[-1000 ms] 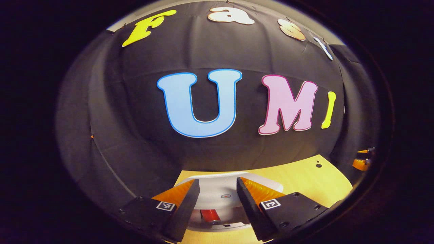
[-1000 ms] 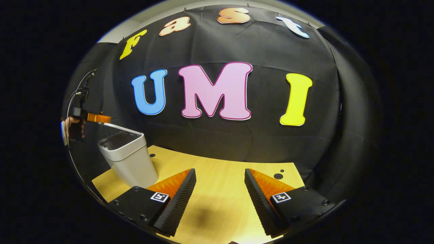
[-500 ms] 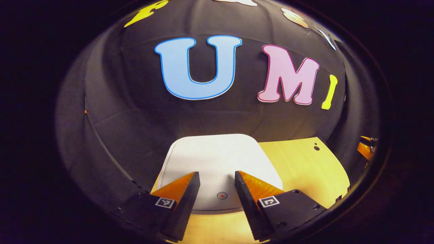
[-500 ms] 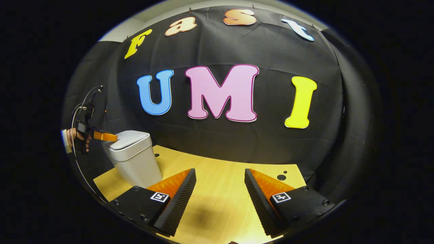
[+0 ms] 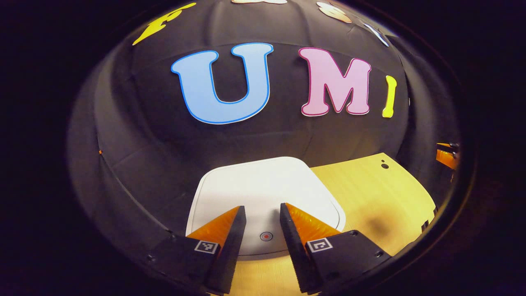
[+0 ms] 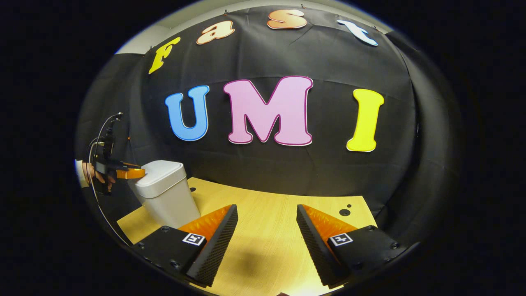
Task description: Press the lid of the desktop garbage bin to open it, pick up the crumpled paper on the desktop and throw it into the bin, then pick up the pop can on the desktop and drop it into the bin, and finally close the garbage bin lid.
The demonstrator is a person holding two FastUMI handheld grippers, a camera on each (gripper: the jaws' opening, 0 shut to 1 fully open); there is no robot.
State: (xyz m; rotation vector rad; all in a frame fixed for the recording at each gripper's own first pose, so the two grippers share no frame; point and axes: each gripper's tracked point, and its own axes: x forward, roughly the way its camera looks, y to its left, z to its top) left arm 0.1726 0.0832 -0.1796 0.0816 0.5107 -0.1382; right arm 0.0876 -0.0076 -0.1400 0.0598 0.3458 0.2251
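The white garbage bin's lid (image 5: 263, 185) lies flat and closed, a small red dot (image 5: 266, 236) near its front edge. My left gripper (image 5: 262, 206) sits just over the lid's front part, open with a narrow gap and nothing between its fingers. In the right gripper view the bin (image 6: 166, 193) stands at the table's left end with the left gripper (image 6: 129, 172), held by a hand, at its lid. My right gripper (image 6: 266, 207) hovers open over the bare wooden table (image 6: 267, 234). The closed lid hides what is inside the bin.
The bin stands close to the black cloth wall behind and to its left. The wooden tabletop (image 5: 370, 197) stretches to the right of the bin, with small dark holes (image 6: 344, 212) near the back. The right gripper (image 5: 446, 154) peeks in at the far right edge.
The lid, raised a second ago with a red can showing inside, has come down flat. My left gripper followed it down and its fingers narrowed a little. The right gripper barely moved.
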